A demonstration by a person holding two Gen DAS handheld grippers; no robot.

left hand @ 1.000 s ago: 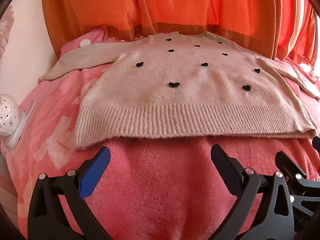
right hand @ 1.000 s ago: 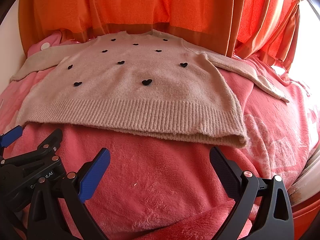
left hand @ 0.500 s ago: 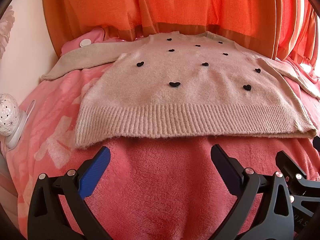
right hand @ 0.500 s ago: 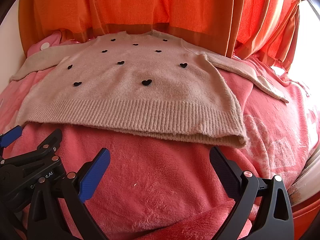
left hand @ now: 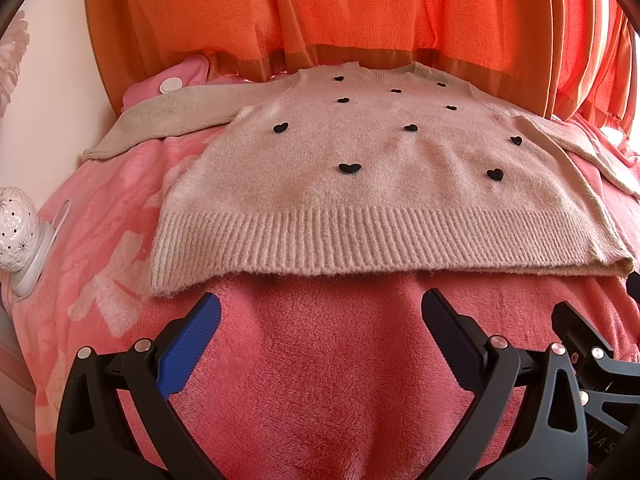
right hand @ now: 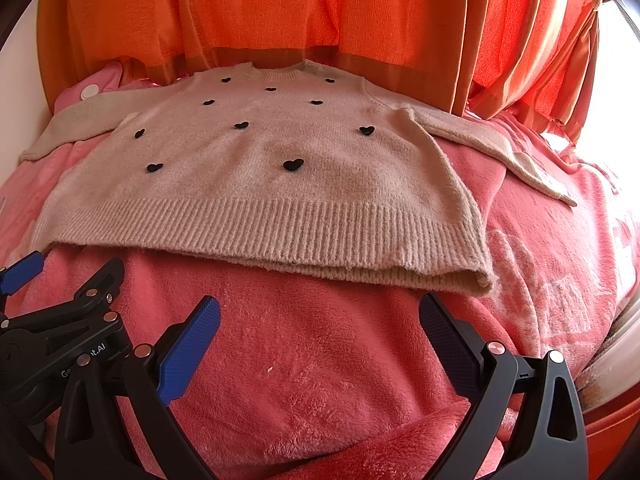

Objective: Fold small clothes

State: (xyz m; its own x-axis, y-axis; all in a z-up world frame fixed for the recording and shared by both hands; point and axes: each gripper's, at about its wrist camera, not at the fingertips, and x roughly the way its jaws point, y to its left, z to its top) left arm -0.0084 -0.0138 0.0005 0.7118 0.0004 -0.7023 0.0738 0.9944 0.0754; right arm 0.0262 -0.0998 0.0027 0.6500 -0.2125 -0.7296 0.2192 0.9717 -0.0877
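A small beige knit sweater [left hand: 360,184] with black hearts lies flat, front up, on a pink fleece blanket [left hand: 320,360], sleeves spread to both sides. It also shows in the right wrist view [right hand: 260,184]. My left gripper [left hand: 320,308] is open and empty, just short of the ribbed hem. My right gripper [right hand: 320,312] is open and empty, just short of the hem near its right corner. Part of the left gripper shows at the left in the right wrist view [right hand: 60,320].
Orange curtains [left hand: 360,12] hang right behind the sweater's neckline. A white perforated lamp [left hand: 16,220] stands at the left edge of the bed. A pink pillow [left hand: 168,80] lies at the back left. The blanket [right hand: 560,260] drops off at the right.
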